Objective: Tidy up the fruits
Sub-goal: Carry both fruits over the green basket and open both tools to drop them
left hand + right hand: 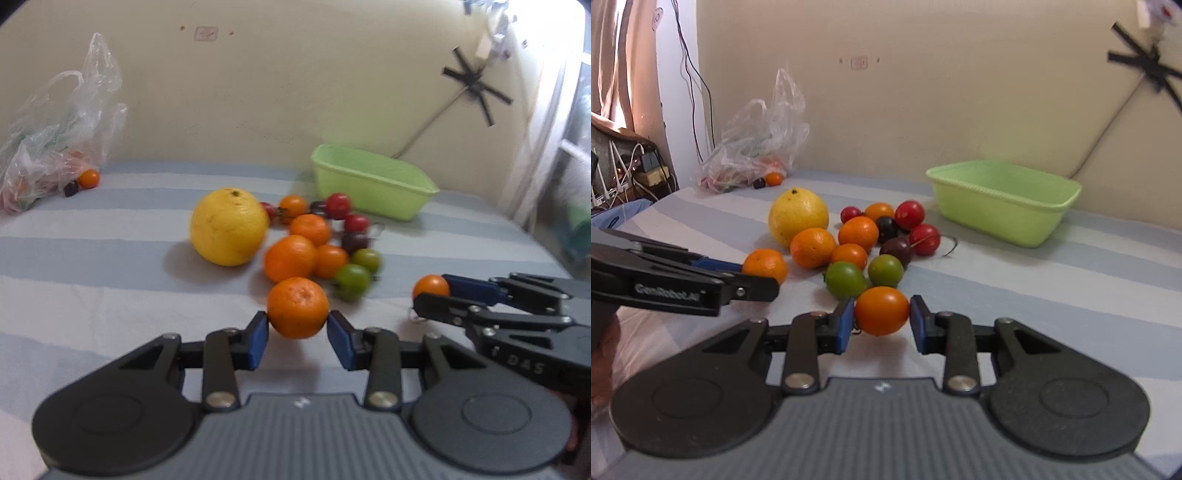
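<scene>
My left gripper point(297, 325) is clamped on a mandarin point(297, 307), one blue pad pressing each side of it, and the fruit sits at the near edge of the pile on the striped cloth point(110, 266). My right gripper point(882, 320) is clenched around a smooth orange tomato point(881, 310), pads touching it left and right. In the left camera that same tomato point(431, 287) shows between the right gripper's fingers, off to the right of the pile.

Ahead of both tools the rest of the fruit lies bunched together: a big yellow grapefruit point(798, 215) at the left, mandarins point(812, 246) just beside it, two green tomatoes point(846, 279) at the near side, and red tomatoes point(909, 214) and dark ones further back. One red tomato carries a curled stem.

The green tub point(1004, 199) stands beyond the pile to the right, close to the wall, apart from the fruit. A clear plastic bag point(757, 147) slumps at the far left against the wall, with a small orange tomato point(774, 178) and a dark one lying just beside it
</scene>
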The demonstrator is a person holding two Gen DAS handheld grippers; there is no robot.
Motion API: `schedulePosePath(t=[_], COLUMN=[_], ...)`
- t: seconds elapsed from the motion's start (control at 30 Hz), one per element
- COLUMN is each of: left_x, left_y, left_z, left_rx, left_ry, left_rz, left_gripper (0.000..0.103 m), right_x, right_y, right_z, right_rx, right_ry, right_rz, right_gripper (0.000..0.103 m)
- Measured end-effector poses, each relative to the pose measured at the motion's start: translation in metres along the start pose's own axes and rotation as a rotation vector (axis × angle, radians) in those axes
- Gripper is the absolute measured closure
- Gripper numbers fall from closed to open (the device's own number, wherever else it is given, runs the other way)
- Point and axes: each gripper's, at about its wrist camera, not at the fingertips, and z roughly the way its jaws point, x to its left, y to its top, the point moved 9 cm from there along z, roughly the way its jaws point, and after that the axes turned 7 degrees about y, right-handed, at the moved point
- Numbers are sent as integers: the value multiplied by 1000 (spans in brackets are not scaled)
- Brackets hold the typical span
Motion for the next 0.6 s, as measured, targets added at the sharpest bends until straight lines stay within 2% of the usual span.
schedulePosePath(t=[0.1,0.23,0.33,0.43,0.6], left_x=[-24,-57,-77,-85,-87], left_y=[13,56,97,133,164], left_z=[-9,3,33,76,140], left_rx=[-22,-54,-67,-60,16], left_ry=[-73,-123,-154,-142,-113], left_rz=[42,101,106,84,44], left_gripper=[67,67,67,67,67], right_x=[-9,-42,-63,-80,-116], right_y=[6,30,53,69,83], right_z=[-13,-23,-17,4,44], right_rx=[-44,-125,-186,-198,-181], right_ry=[-29,-111,-153,-146,-128], right_rz=[-15,2,23,102,150], right_gripper=[68,68,68,68,68])
